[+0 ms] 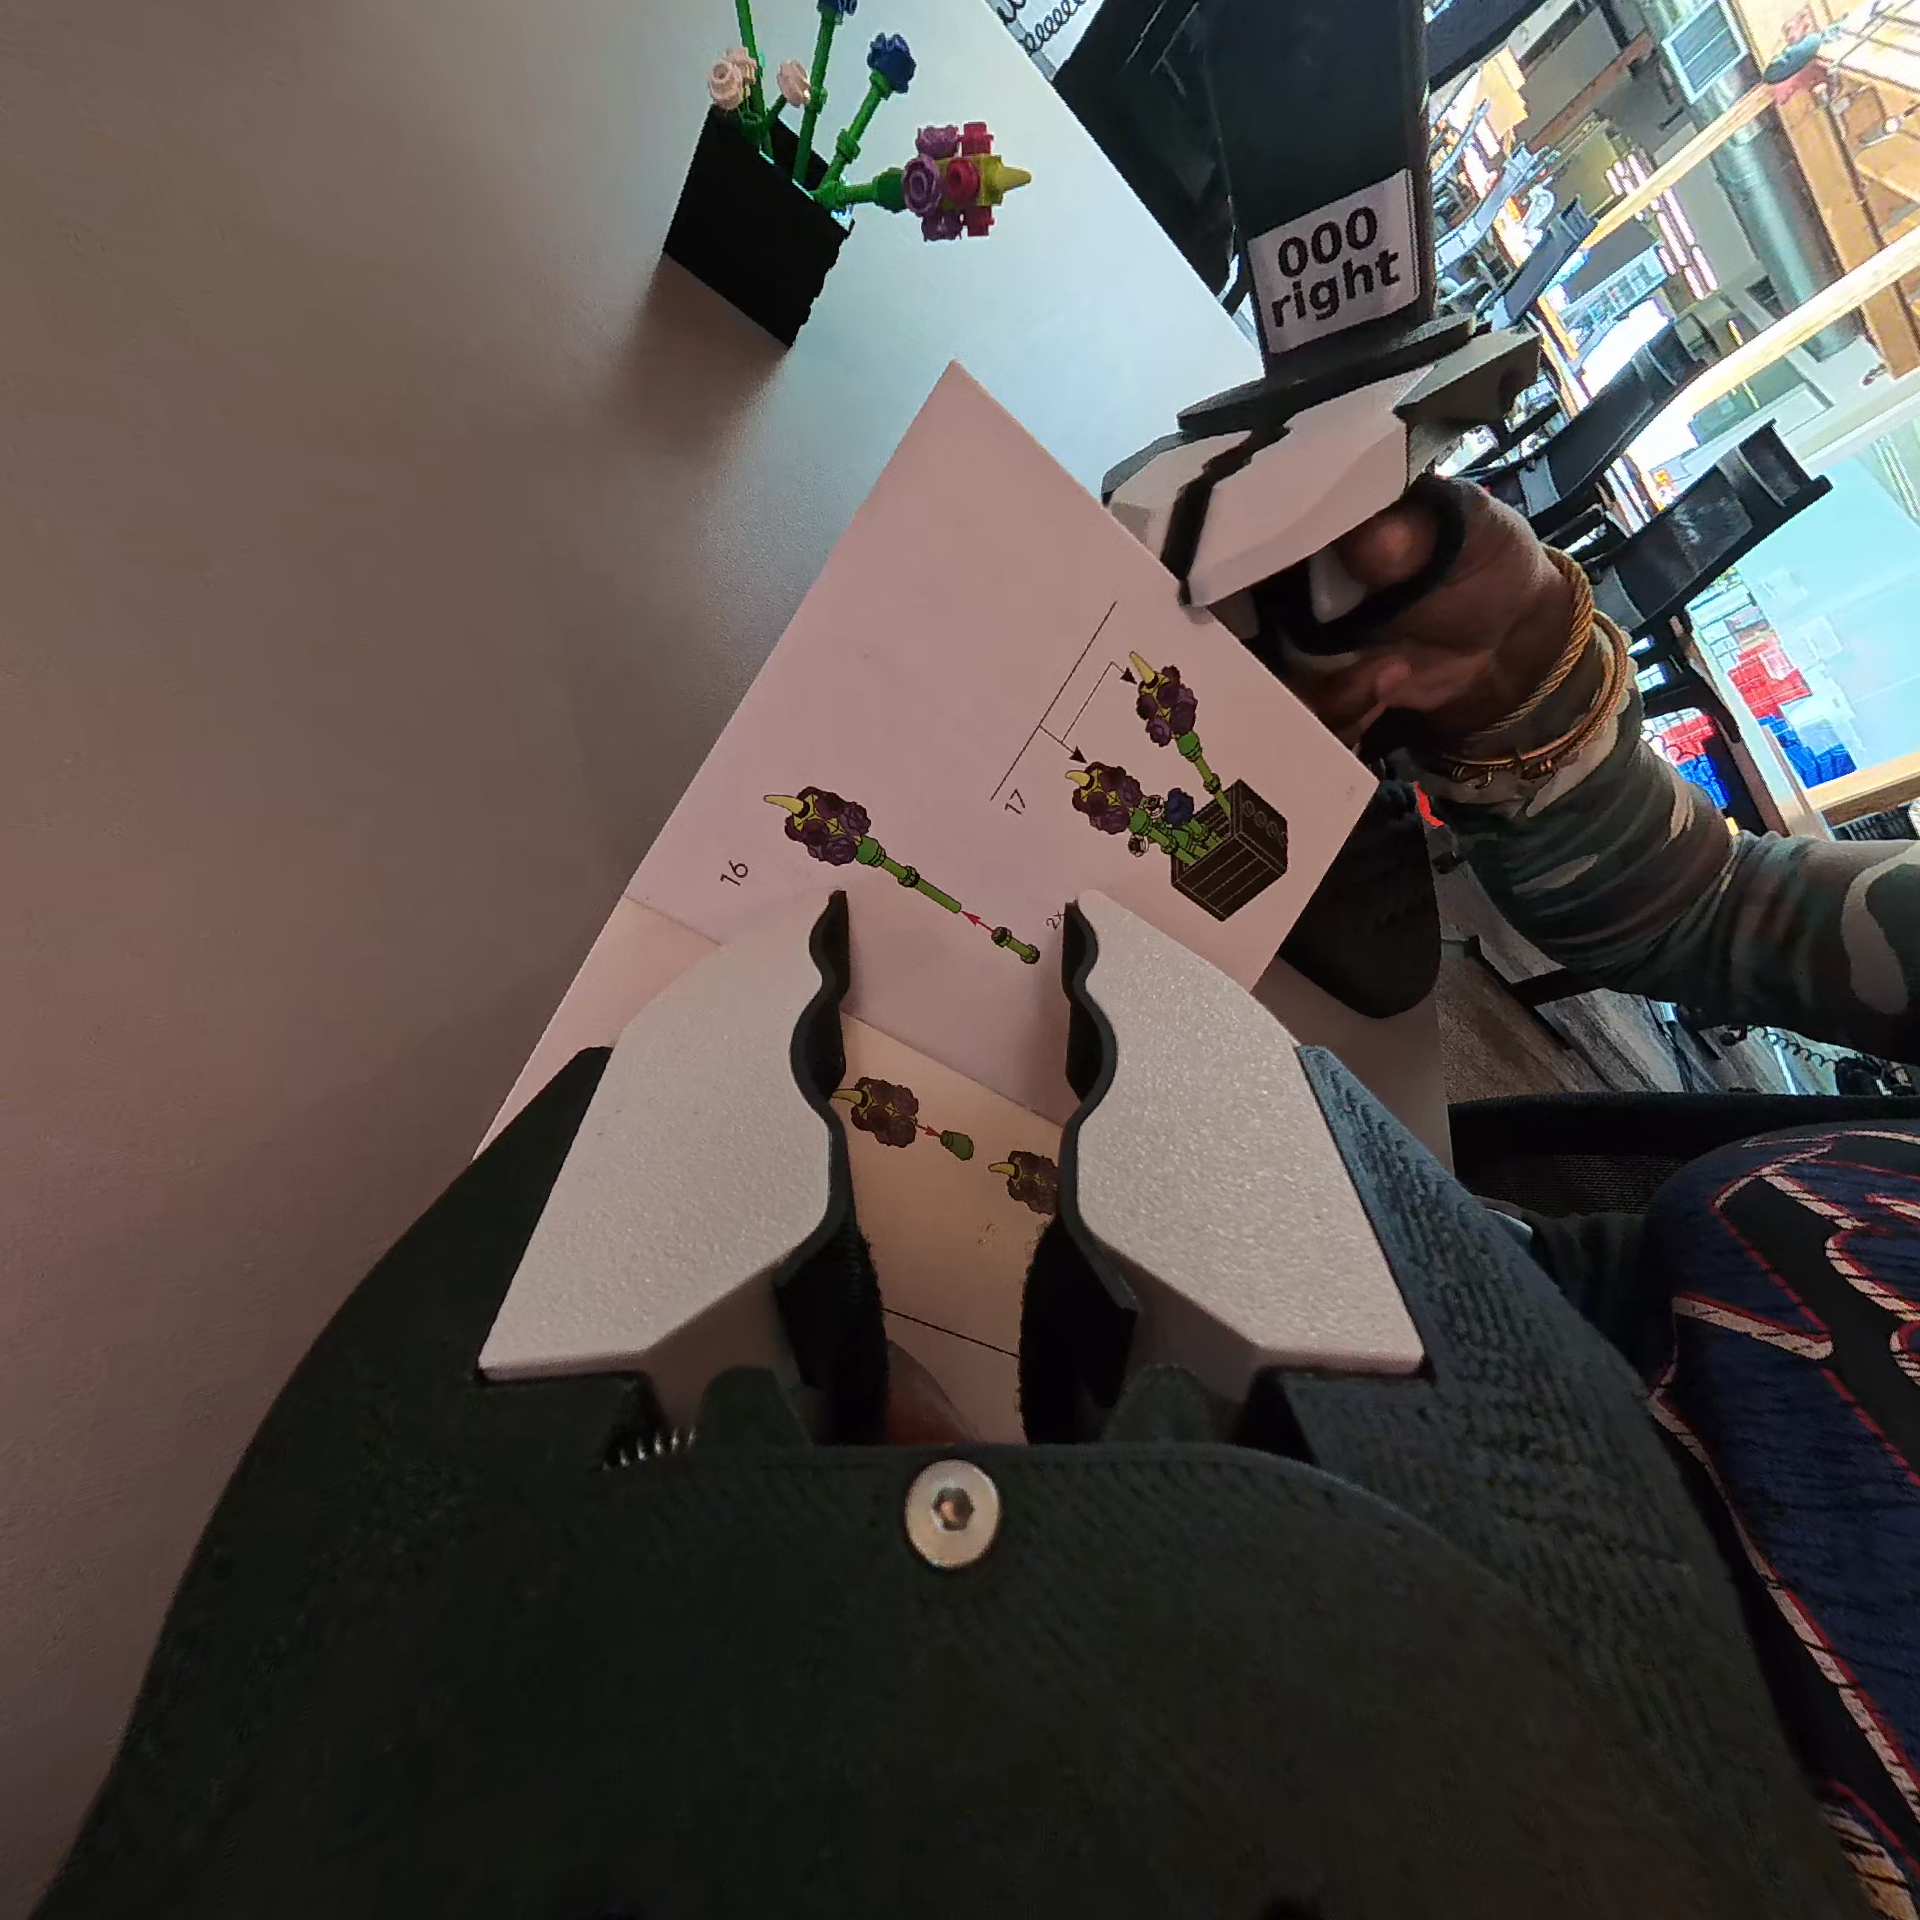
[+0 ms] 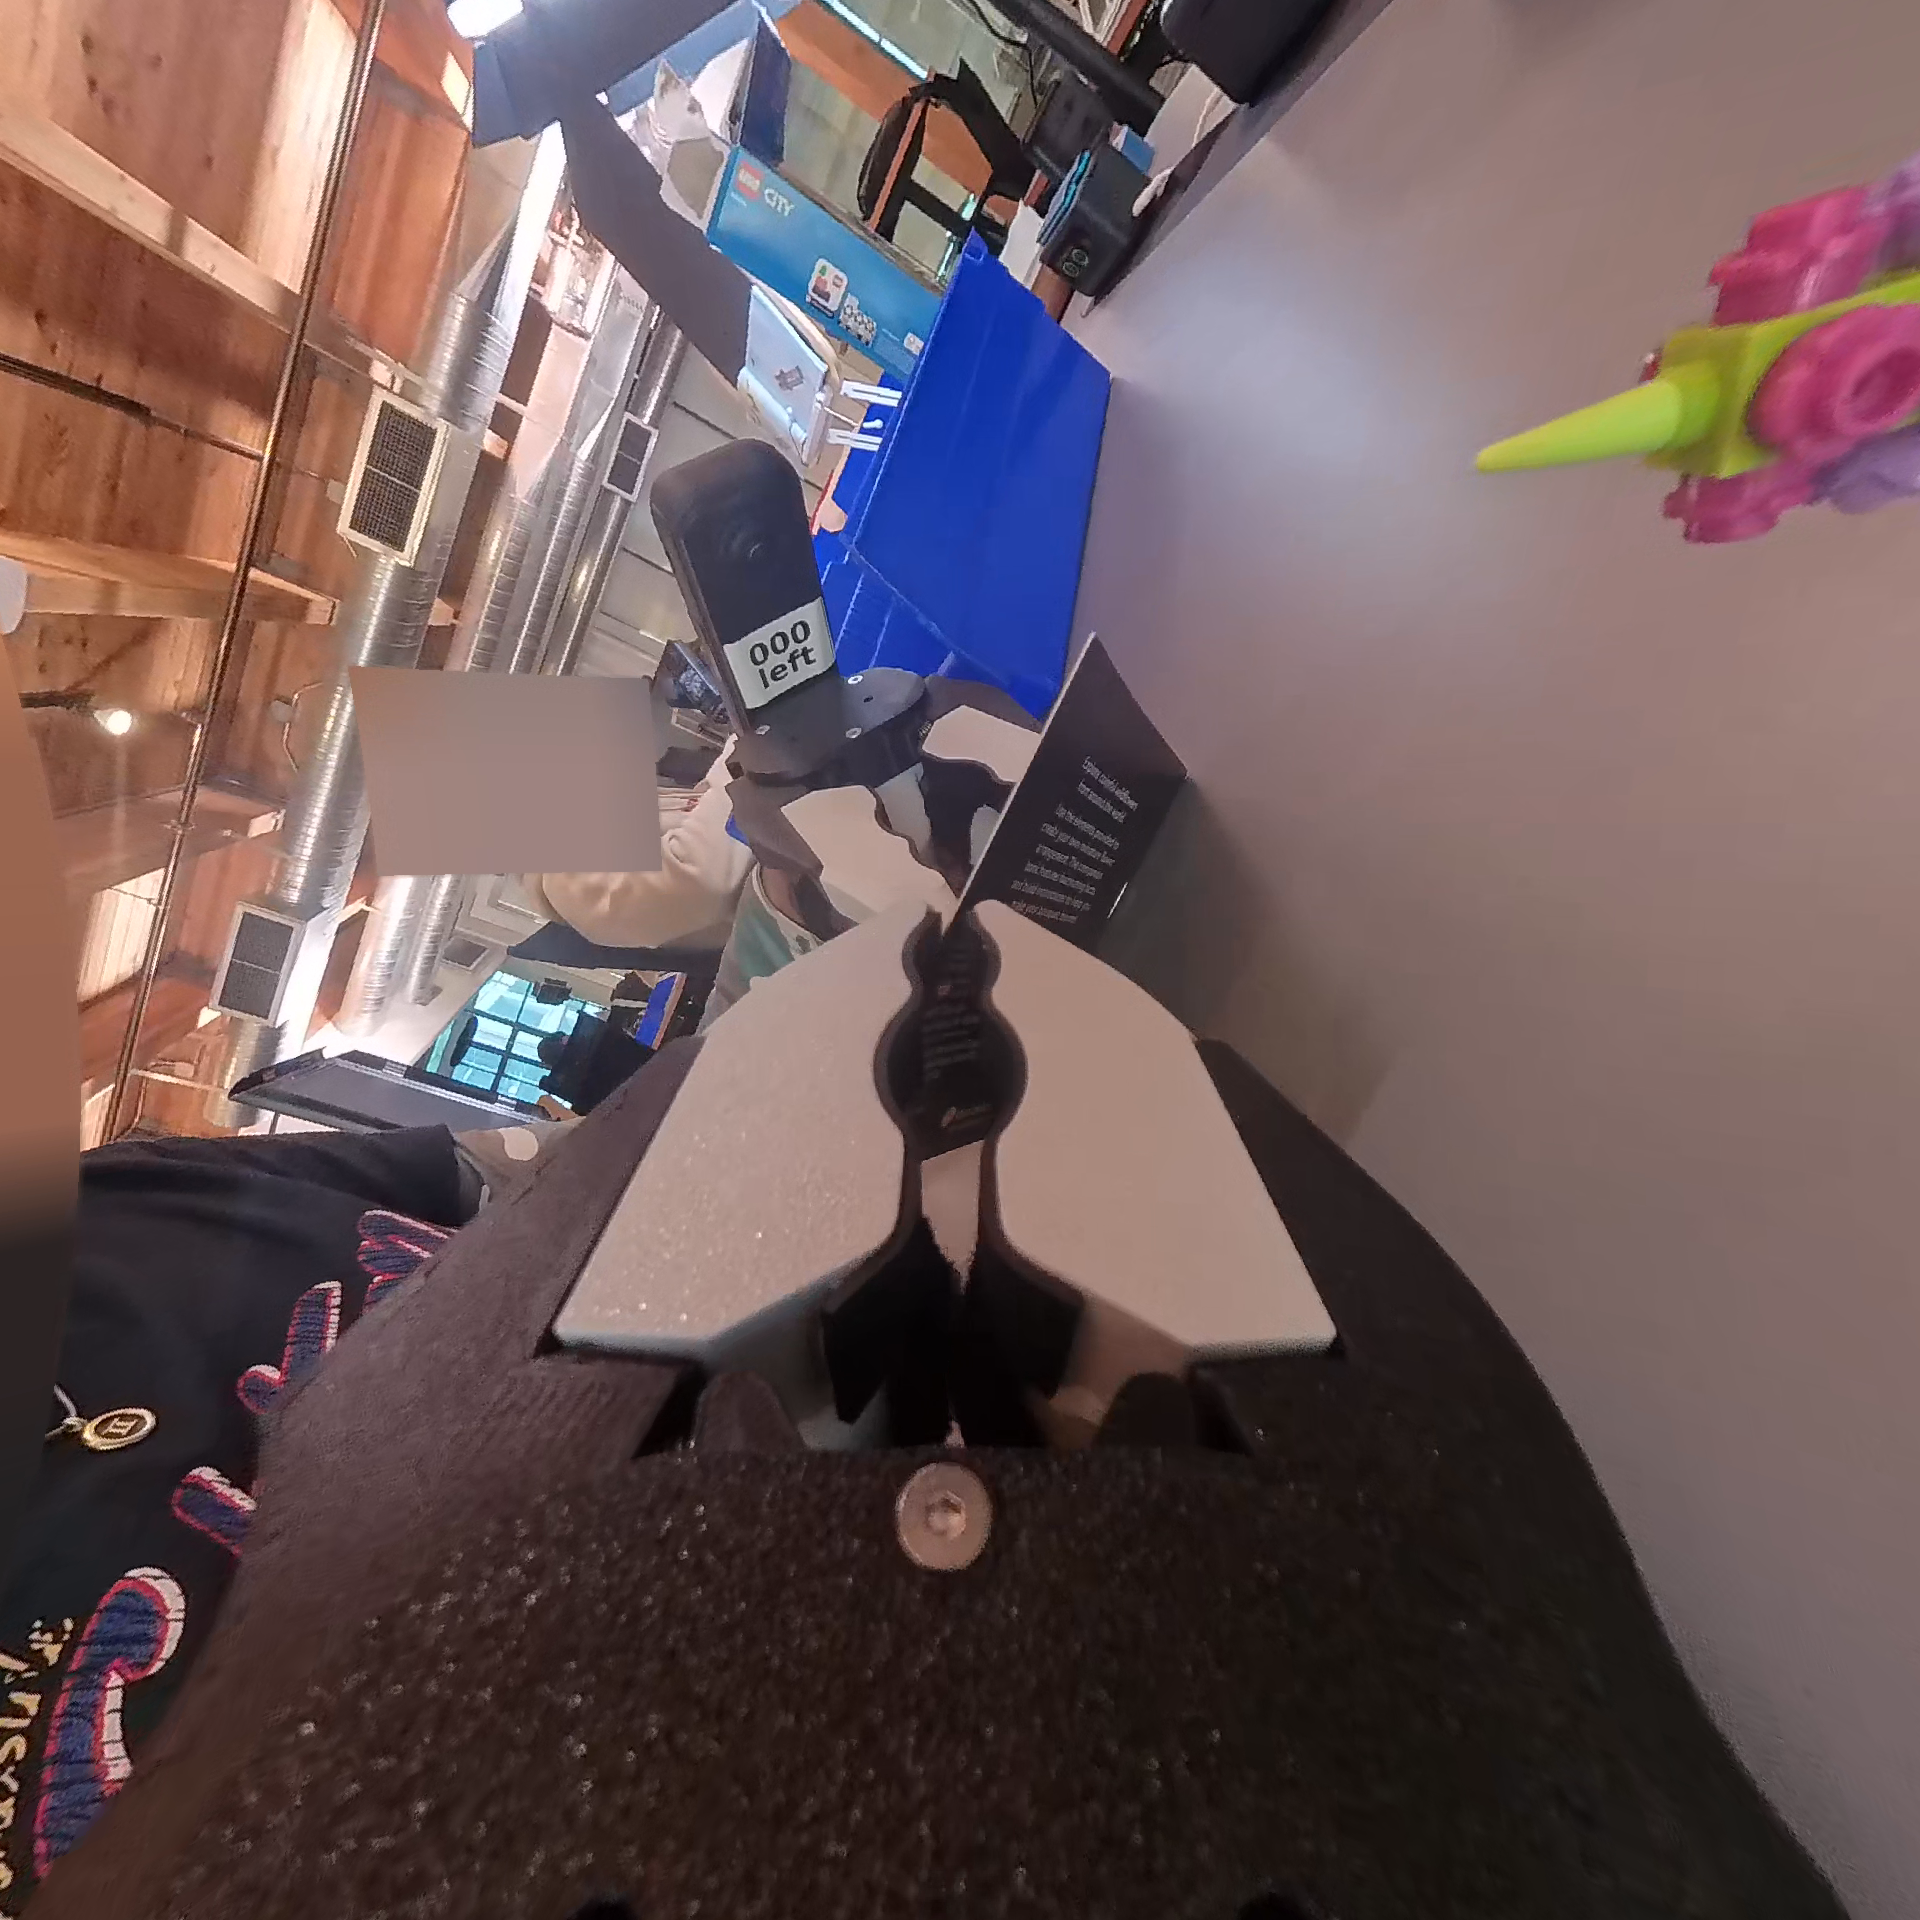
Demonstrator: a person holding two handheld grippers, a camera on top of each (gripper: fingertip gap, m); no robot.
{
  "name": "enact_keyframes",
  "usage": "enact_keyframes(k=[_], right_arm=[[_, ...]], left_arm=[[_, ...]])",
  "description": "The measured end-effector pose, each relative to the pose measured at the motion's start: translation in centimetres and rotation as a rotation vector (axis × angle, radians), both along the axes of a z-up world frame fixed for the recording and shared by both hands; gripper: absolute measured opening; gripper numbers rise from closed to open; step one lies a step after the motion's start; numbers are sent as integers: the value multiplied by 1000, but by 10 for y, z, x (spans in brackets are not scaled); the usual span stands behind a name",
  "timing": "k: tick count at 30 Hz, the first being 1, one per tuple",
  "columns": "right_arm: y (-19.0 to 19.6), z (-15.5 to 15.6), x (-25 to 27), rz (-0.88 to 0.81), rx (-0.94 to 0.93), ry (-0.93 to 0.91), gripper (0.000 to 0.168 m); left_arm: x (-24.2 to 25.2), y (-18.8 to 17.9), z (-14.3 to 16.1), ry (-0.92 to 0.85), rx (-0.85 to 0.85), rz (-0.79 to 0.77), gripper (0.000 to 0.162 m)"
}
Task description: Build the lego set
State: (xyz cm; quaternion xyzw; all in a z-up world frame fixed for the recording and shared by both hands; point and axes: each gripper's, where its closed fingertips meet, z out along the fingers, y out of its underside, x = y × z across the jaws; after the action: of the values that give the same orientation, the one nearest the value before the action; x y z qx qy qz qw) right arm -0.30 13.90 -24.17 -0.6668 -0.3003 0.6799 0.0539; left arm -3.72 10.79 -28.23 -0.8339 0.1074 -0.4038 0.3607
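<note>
Here my right tongs [image 2: 958,914] are clamped on the booklet's [image 1: 966,665] far corner, lifting the page off the surface [image 1: 312,520]. My left tongs [image 1: 956,914] stand apart, the booklet's near part between them, untouched. Flower box [image 1: 753,223] sits well beyond, upright. Surface edge runs close along the booklet's right; open room to the left.

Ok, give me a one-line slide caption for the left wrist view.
Right gripper pinches the instruction booklet's top corner, left gripper open at its lower edge, flower build behind.
</note>
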Motion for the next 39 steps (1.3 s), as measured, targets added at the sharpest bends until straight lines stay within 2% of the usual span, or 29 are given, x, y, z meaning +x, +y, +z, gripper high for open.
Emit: enact_keyframes(k=[16,26,39], right_arm=[[-13,15,-6,72,-115,102,4],[-25,28,-22,99,-295,211,4],[-29,32,-32,103,-435,279,4]], left_arm=[[1,-1,1,-14,-1,-17,35],[1,-1,3,-45,-3,-14,35],[-1,-1,5,-79,-14,-9,33]])
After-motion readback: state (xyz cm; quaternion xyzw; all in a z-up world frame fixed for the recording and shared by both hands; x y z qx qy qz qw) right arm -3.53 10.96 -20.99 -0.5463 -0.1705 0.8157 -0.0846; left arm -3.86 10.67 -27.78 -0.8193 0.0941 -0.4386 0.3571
